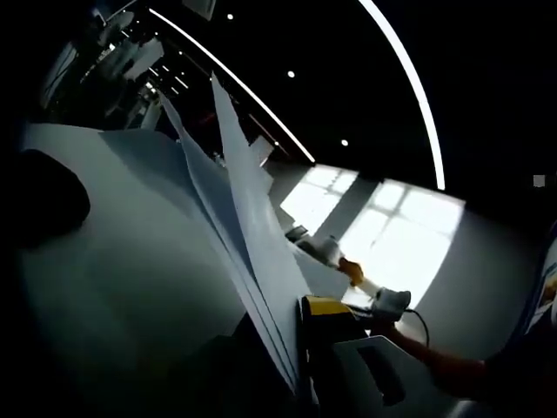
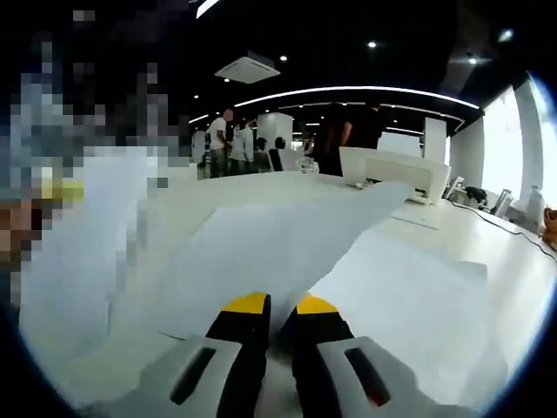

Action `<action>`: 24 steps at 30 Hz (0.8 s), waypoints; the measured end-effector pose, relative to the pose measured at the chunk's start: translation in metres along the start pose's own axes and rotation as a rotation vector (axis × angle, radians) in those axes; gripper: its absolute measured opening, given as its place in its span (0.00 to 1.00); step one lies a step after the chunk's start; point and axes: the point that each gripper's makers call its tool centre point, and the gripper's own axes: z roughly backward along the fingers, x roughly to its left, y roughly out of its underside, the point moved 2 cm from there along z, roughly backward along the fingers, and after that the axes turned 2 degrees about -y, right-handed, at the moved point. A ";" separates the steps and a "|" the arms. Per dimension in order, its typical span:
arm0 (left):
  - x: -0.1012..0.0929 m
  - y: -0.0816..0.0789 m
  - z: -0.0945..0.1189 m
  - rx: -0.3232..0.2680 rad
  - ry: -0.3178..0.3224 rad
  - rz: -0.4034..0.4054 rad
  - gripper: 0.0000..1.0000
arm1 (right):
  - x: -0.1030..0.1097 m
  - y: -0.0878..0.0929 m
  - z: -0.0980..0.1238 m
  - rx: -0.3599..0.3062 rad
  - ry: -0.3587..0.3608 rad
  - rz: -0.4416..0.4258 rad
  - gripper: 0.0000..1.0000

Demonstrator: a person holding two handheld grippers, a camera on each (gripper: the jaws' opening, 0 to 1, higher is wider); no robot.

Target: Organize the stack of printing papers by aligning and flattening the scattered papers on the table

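Note:
In the left gripper view a stack of white printing papers [image 1: 157, 261] stands tilted on edge, its fanned sheet edges [image 1: 252, 218] running down into my left gripper [image 1: 300, 366]. One yellow-tipped jaw presses the stack's right face; the other jaw is hidden behind the paper. In the right gripper view my right gripper [image 2: 283, 306] has its two yellow-tipped jaws close together on the near edge of a large white sheet [image 2: 278, 244], which spreads away over the white table [image 2: 487, 261]. More upright paper [image 2: 96, 235] stands at the left.
A white printer [image 2: 392, 170] sits at the table's far side, with flat sheets [image 2: 409, 296] lying to the right. Several people stand in the background [image 2: 239, 139]. A person's forearm [image 1: 452, 374] reaches in at the lower right of the left gripper view.

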 end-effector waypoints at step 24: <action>0.001 0.000 0.001 0.005 -0.006 -0.008 0.08 | 0.001 -0.008 0.015 -0.028 -0.003 -0.129 0.00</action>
